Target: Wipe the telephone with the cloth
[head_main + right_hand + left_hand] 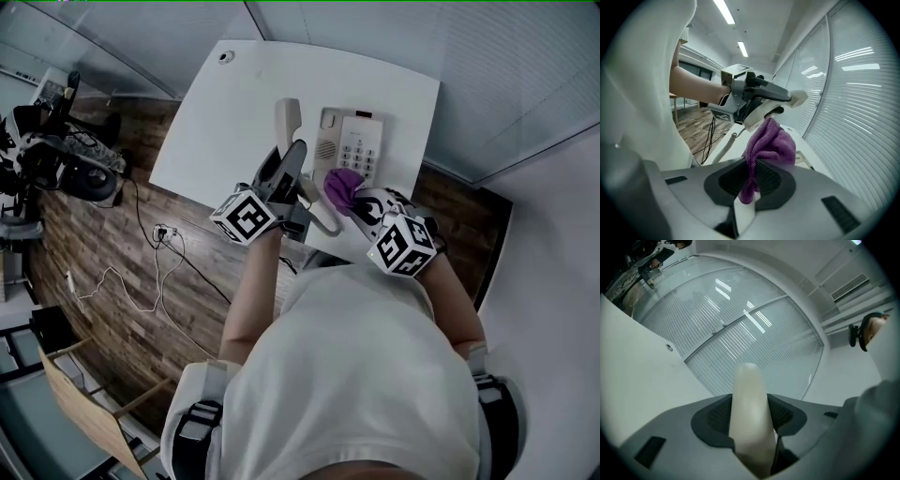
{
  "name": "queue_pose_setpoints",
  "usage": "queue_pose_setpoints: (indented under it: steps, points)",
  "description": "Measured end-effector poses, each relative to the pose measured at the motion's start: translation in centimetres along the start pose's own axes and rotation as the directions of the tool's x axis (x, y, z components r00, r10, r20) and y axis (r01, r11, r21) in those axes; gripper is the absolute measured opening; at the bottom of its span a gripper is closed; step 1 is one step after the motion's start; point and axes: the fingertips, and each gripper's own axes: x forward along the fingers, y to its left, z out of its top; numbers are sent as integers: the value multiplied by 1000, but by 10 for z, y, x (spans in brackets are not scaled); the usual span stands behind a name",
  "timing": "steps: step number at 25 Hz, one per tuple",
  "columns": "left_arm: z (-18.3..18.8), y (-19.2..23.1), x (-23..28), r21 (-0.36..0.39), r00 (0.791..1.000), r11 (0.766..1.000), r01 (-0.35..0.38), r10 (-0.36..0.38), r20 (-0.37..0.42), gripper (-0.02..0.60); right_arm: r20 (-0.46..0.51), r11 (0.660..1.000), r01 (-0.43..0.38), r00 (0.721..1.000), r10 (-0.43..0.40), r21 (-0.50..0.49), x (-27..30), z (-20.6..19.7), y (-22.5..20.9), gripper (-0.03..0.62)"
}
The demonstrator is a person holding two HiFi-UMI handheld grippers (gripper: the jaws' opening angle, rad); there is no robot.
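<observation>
Tightly in left gripper (752, 432) jaws, the handset (747, 390); in right gripper (749, 183) jaws (likewise clamped), purple cloth (771, 143).

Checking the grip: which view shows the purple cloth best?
Right gripper view: the purple fleecy cloth is close, pinched between the jaws. Head view shows only a small bunch; left gripper view shows none.
</observation>
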Motion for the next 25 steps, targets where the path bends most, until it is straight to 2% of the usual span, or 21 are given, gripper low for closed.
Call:
queue_pose_setpoints:
  steps: [6,11,17,25]
  points:
    - [-18,21,15,106,993,991,-75,84,-78,224,24,974,137,989,-144,179,-14,-7,-36,46]
    - [-39,39,30,224,968,963,-152,190,-161,224,75,920,161,977,-200,357,-22,-9,-50,46]
    - [-64,58,48,287,940,942,-175,247,-237,224,72,902,185,970,-231,390,-22,-17,-58,46]
    - [-87,81,63,341,887,909,-240,349,-304,224,64,876,198,966,-251,440,-26,-25,-68,46]
